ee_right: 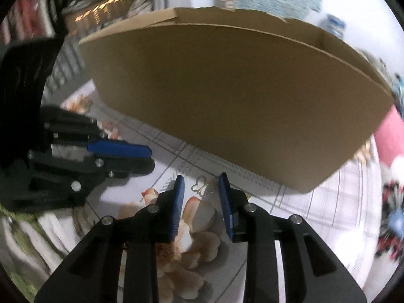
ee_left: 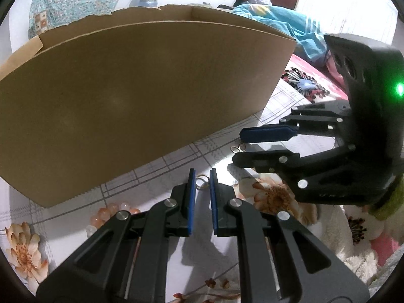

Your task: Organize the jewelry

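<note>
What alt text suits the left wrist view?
The left hand-held gripper, open, frames a small gold ring on the floral cloth before a brown cardboard box; the right hand-held gripper reaches in beside it.

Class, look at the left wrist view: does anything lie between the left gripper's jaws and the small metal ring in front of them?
Nothing visible does. The ring lies on the floral cloth right at the tips of the left gripper, whose jaws stand open. The cardboard box stands behind it.
</note>
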Available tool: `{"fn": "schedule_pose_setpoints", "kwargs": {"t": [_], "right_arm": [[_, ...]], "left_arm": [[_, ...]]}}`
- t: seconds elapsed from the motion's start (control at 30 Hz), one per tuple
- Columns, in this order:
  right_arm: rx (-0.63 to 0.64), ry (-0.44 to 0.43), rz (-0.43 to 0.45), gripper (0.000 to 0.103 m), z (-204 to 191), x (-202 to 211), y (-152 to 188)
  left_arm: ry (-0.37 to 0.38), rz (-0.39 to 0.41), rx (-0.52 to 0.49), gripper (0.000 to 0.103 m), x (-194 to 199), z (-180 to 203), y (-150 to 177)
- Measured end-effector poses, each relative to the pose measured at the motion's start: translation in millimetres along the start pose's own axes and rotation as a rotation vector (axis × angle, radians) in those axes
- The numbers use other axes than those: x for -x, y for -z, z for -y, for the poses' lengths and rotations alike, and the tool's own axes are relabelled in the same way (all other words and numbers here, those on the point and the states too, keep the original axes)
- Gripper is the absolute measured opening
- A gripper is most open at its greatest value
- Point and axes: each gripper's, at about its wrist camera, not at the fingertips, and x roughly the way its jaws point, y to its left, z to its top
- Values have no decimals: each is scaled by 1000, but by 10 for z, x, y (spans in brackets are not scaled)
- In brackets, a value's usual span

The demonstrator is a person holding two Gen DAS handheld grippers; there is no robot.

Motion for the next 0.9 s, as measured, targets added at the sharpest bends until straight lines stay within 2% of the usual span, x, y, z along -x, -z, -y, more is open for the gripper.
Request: {"fn": "schedule_pose_setpoints", "kwargs": {"t": [0.17,0.27,0.5,0.53,0.9], "right_arm": [[35,-33,-34,26,76,-6,-46],[35,-52,-43,16,120,2,-57],[0,-53,-26,16,176,34,-23],[-5,-59,-25,8,153,19,-30],[-55,-55,-15,9,186,117,5]], "left_arm": [[5,3,1,9,-10,-3,-5],[6,5,4,9,-14,-3,-4],[5,8,6,9,-4,-9,1],[5,8,7,9,-5,-9,1],[4,10,11,9,5,-28,7]]}}
